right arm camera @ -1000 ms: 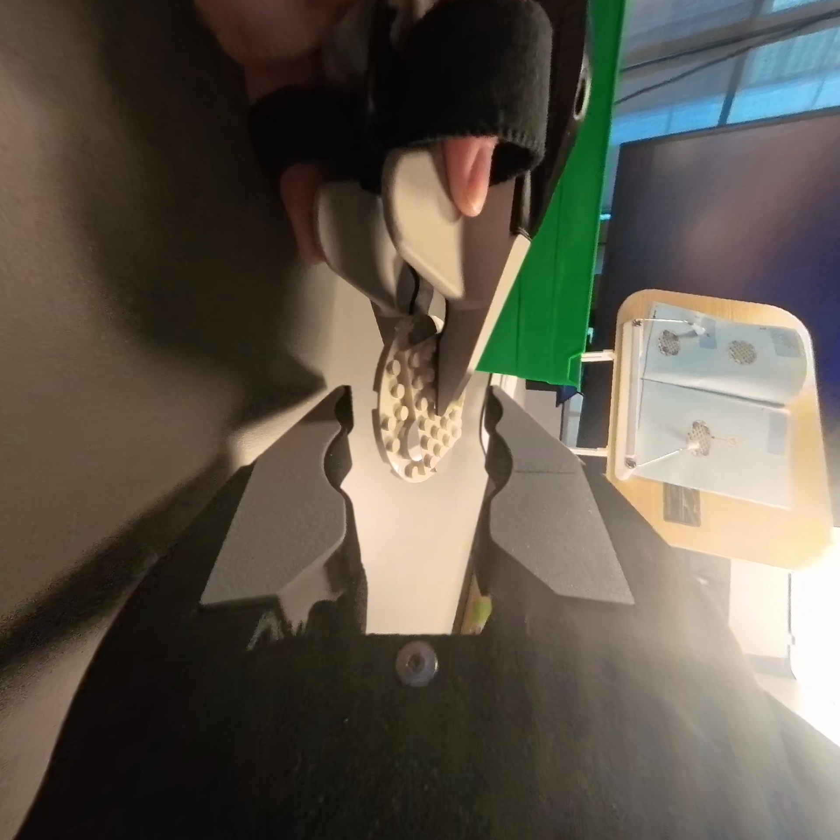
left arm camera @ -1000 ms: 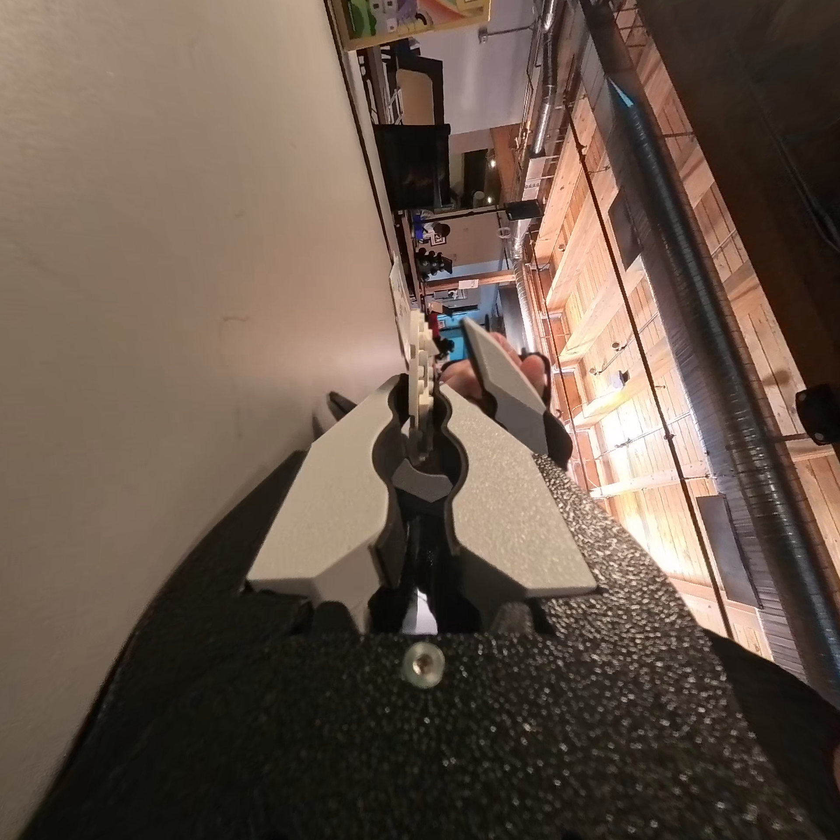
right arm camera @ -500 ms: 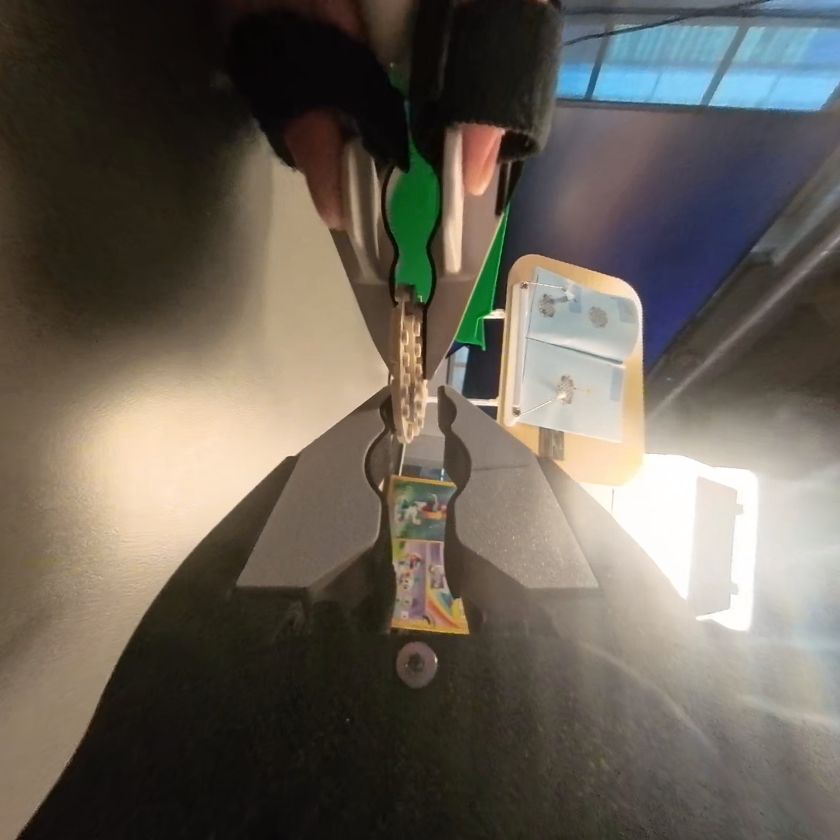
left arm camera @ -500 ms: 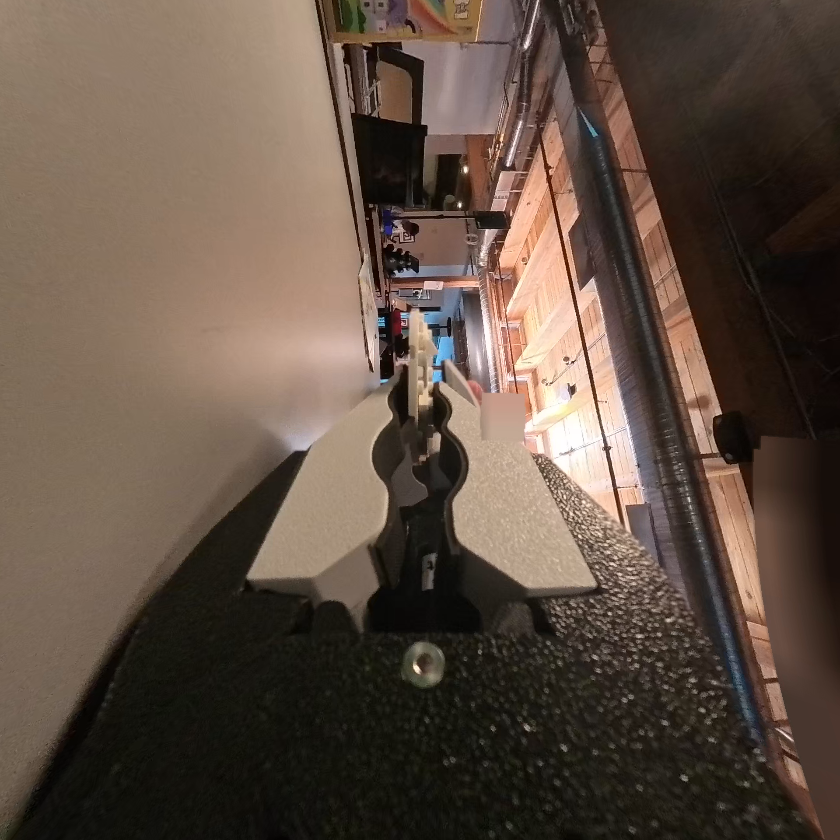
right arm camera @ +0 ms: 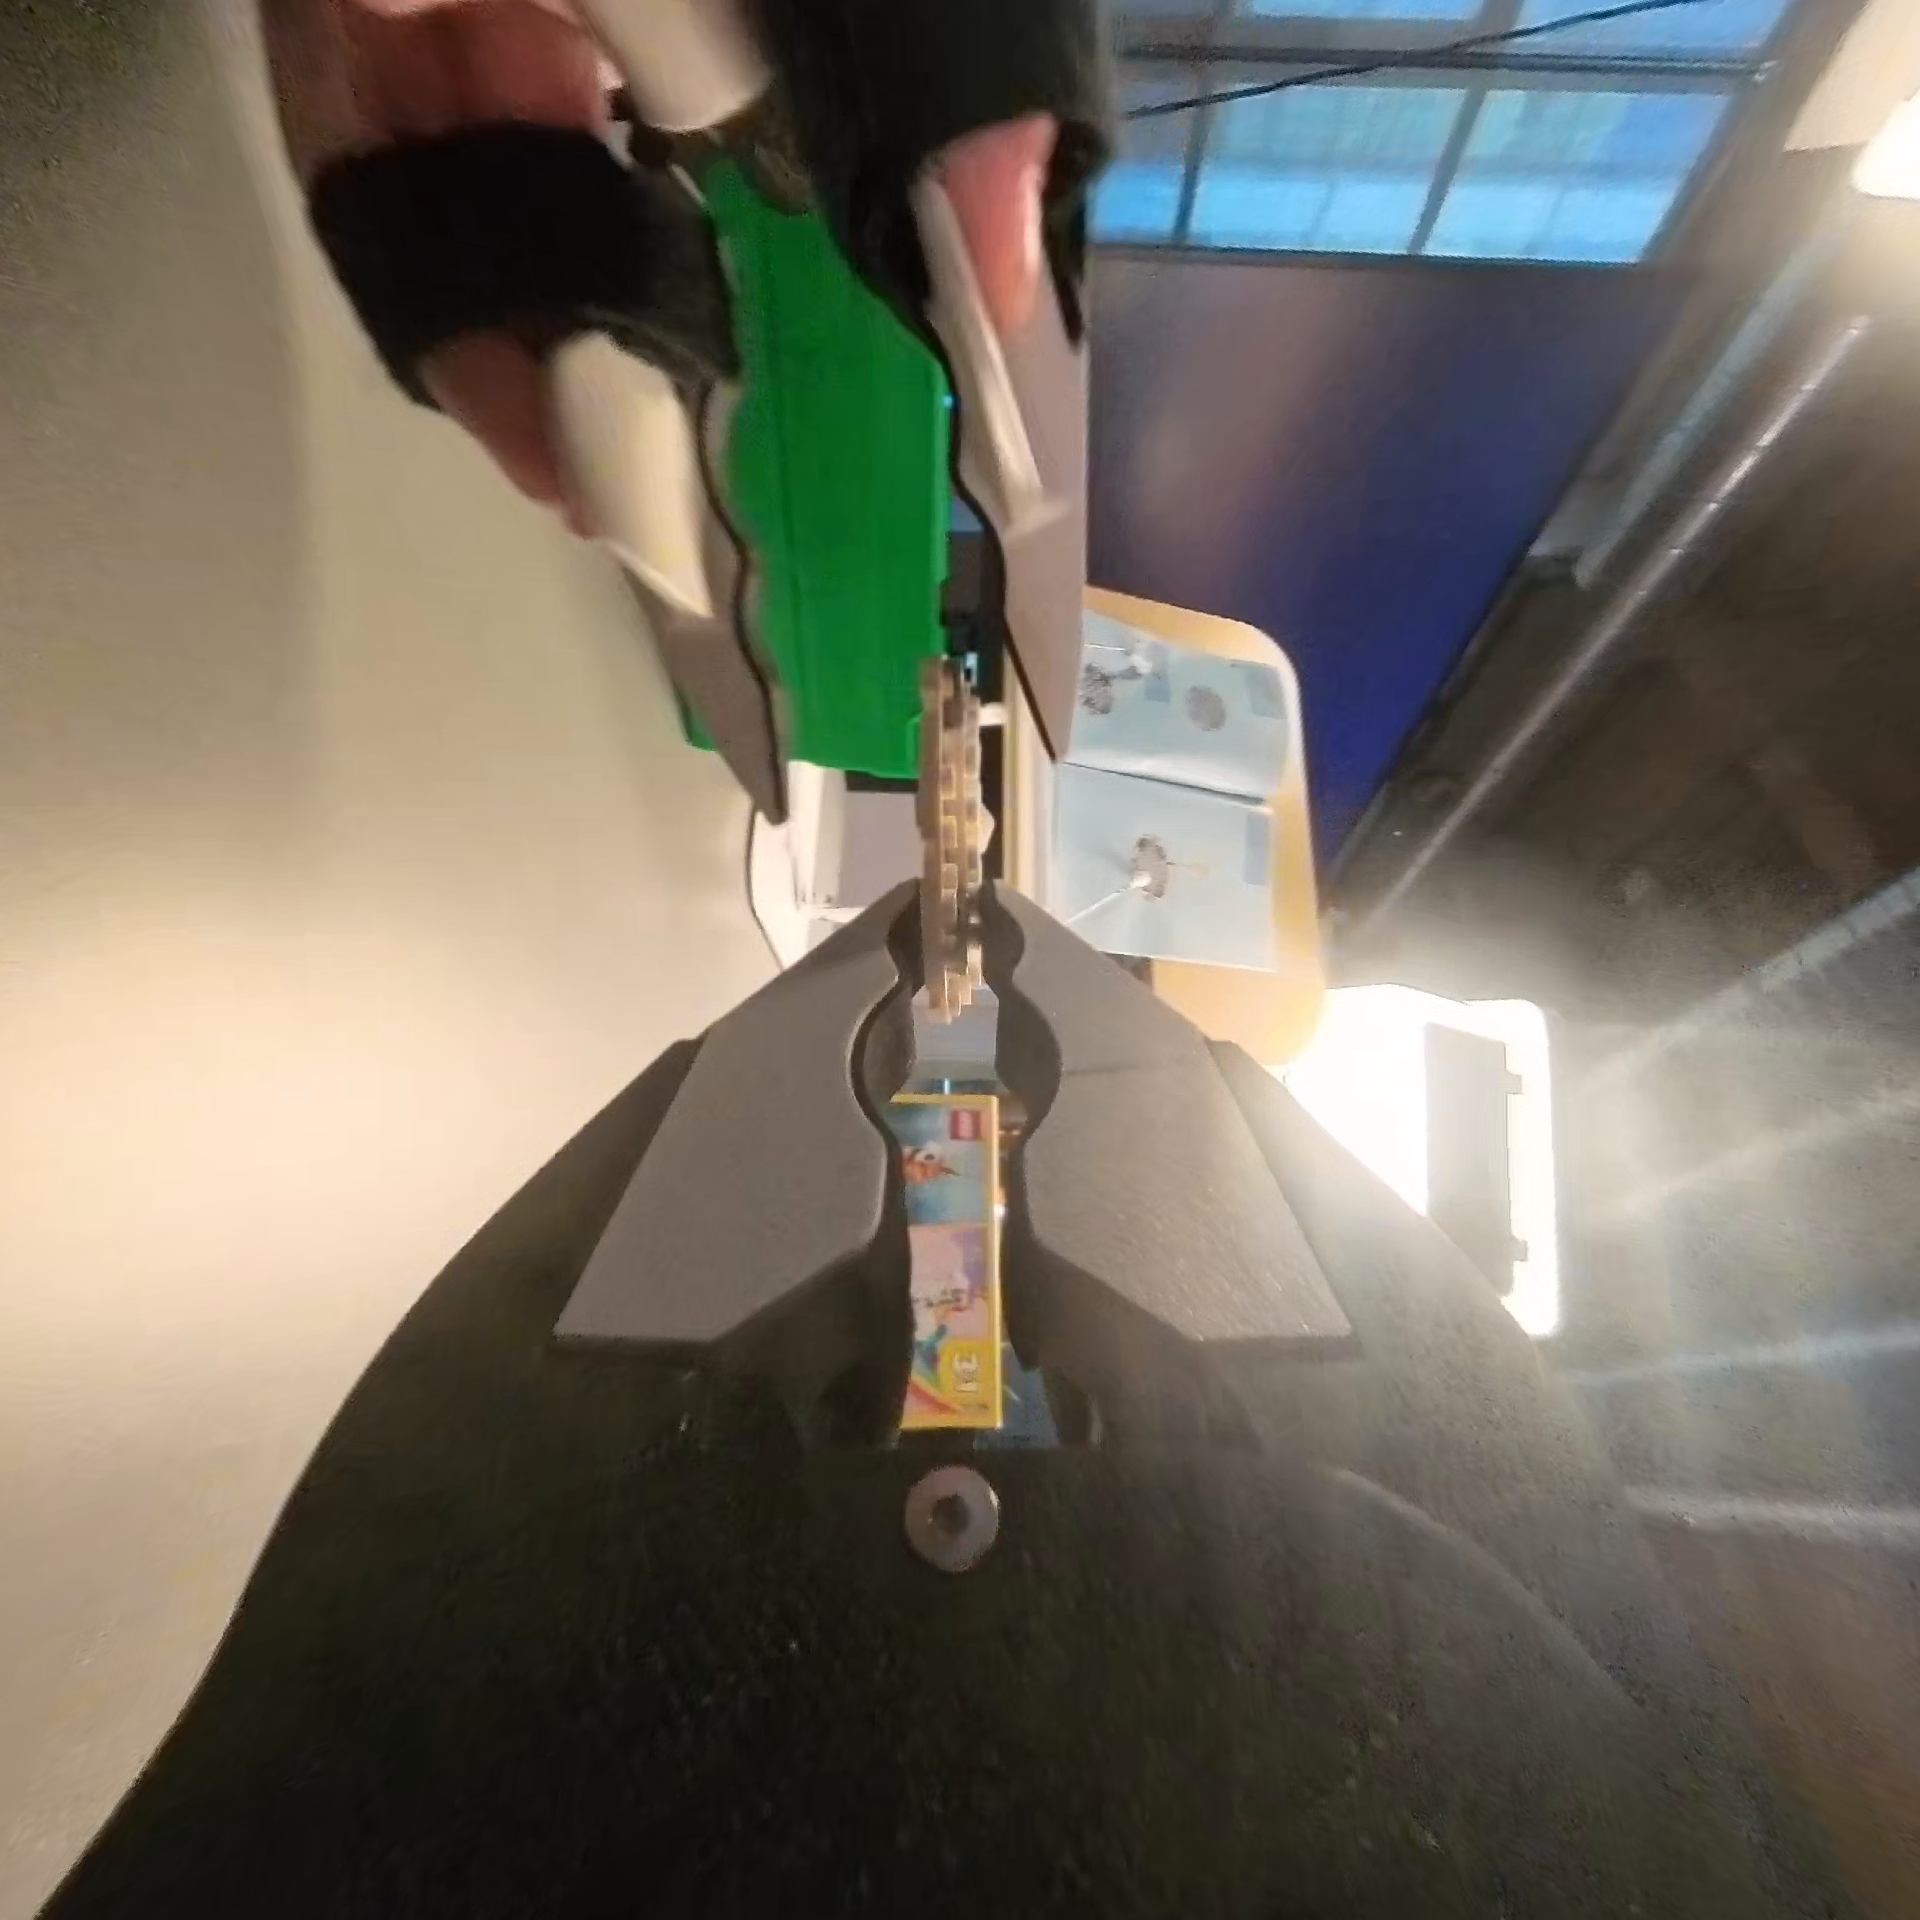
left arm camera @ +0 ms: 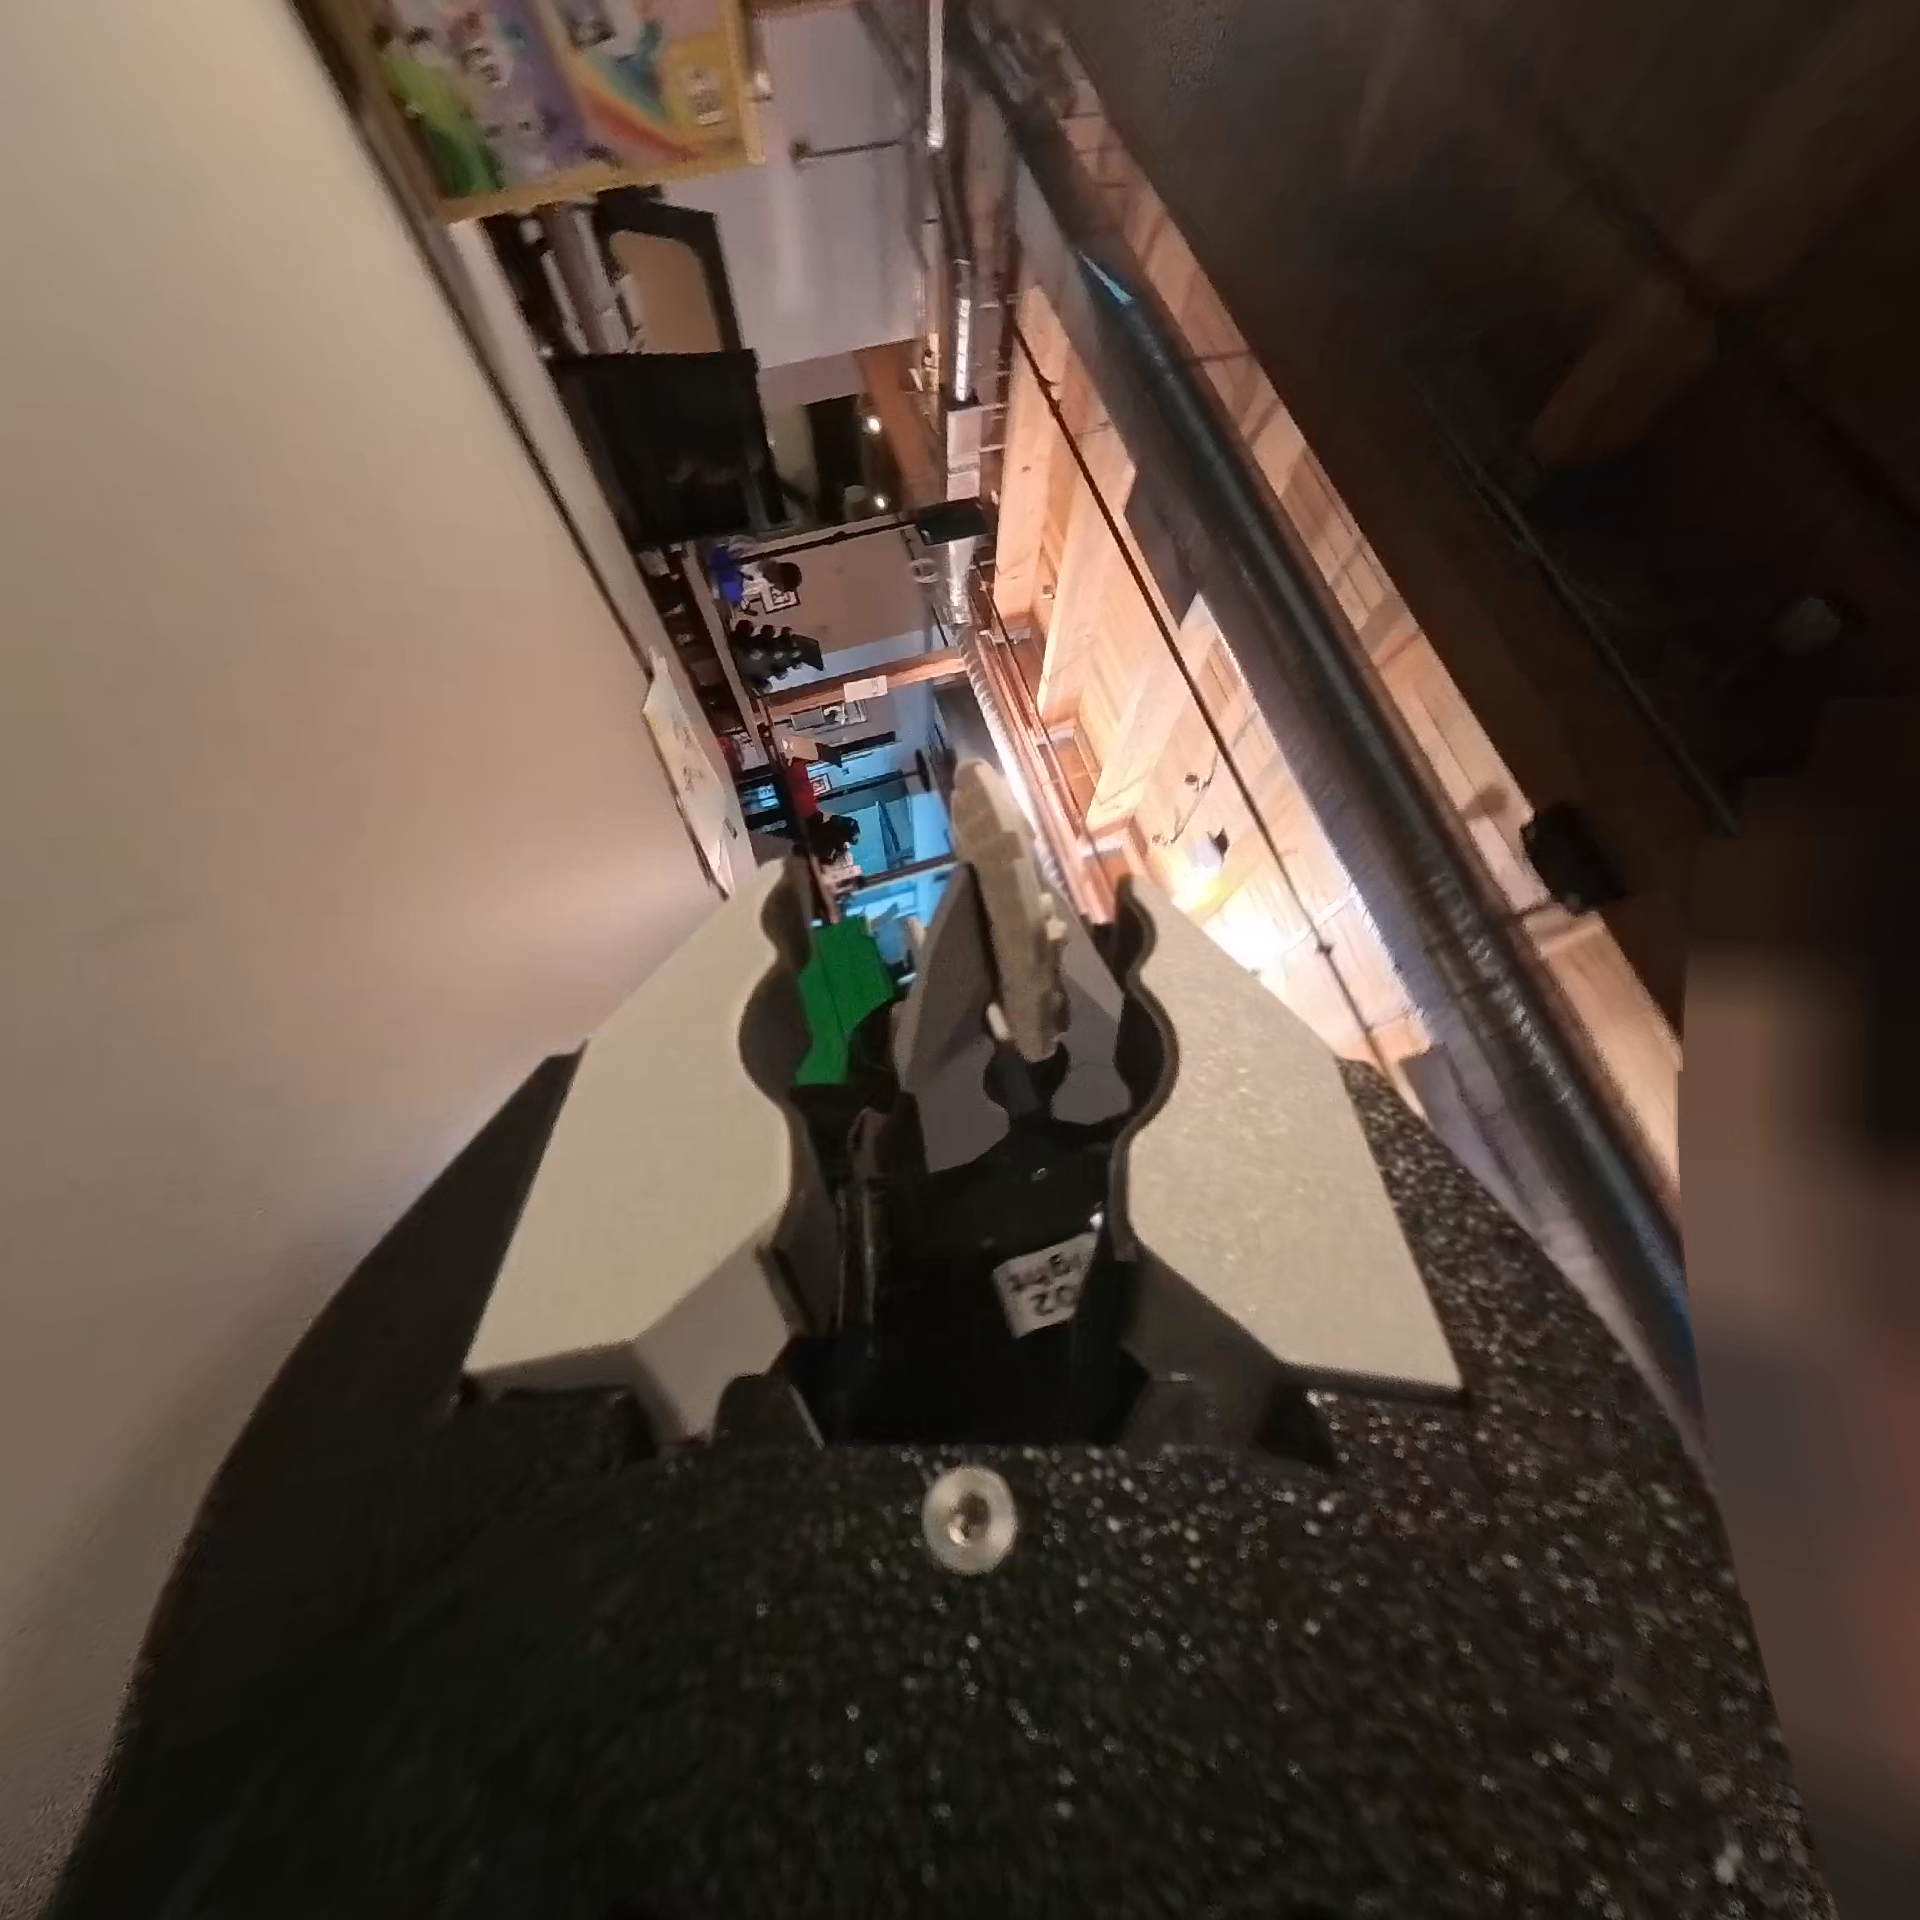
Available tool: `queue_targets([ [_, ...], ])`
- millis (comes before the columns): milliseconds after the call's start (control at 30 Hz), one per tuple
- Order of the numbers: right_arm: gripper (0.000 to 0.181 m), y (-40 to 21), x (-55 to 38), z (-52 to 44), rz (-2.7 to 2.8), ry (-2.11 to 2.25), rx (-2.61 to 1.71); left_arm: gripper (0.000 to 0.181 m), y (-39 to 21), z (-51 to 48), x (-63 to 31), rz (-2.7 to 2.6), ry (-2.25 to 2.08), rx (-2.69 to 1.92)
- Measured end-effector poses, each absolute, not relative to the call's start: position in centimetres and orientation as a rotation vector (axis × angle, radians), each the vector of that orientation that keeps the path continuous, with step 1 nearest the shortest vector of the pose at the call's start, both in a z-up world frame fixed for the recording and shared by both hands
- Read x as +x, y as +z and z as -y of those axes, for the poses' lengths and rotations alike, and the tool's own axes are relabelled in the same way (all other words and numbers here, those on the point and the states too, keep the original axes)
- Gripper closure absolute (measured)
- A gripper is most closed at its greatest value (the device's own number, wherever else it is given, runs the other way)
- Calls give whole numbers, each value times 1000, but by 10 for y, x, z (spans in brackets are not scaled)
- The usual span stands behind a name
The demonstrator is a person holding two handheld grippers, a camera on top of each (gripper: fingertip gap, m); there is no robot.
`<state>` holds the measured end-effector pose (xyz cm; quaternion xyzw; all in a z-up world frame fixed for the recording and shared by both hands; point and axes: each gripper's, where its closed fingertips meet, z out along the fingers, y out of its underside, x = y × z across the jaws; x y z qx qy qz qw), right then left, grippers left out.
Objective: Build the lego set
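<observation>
Gripping tan plate (right arm camera: 951,894) | right gripper (right arm camera: 951,914) clamped | left gripper (left arm camera: 961,914) spread, empty

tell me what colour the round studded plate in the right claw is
Tan/beige round studded plate, seen edge-on; clearest in the right wrist view.

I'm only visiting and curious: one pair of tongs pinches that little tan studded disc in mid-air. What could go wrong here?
The right tongs grip the tan disc only by its rim, near their tips, so it could twist or slip out and drop. The left tongs stand open close around it; a careless pull away might knock it loose.
</observation>
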<state>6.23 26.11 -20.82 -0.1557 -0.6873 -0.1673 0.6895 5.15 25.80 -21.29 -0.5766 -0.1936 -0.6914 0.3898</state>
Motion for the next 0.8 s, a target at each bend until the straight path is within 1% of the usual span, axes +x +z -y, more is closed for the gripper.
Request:
queue_targets([
  [67, 173, -193, 68, -259, 1517, -335, -357, 117, -198, -253, 49, 325, -1674, -1439],
  [133, 174, -180, 75, -260, 1508, -291, -385, 116, -182, -248, 50, 100, -1508, -1439],
  [233, 174, -165, 84, -261, 1521, -250, -401, 115, -167, -246, 58, -347, -1005, -1469],
  [267, 174, -162, 86, -261, 1533, -237, -405, 112, -162, -247, 58, -464, -822, -1444],
  [333, 176, -156, 89, -260, 1551, -208, -408, 112, -152, -249, 57, -663, -508, -1357],
  [500, 176, -148, 90, -246, 1619, -123, -396, 116, -139, -240, 71, -1063, -22, -1091],
  [600, 175, -142, 90, -236, 1649, -79, -385, 123, -137, -237, 78, -1168, 94, -1009],
  [733, 175, -136, 91, -225, 1669, -18, -372, 132, -128, -226, 83, -1194, -3, -971],
  [800, 175, -134, 92, -219, 1678, 12, -364, 140, -125, -222, 84, -1211, -41, -965],
])
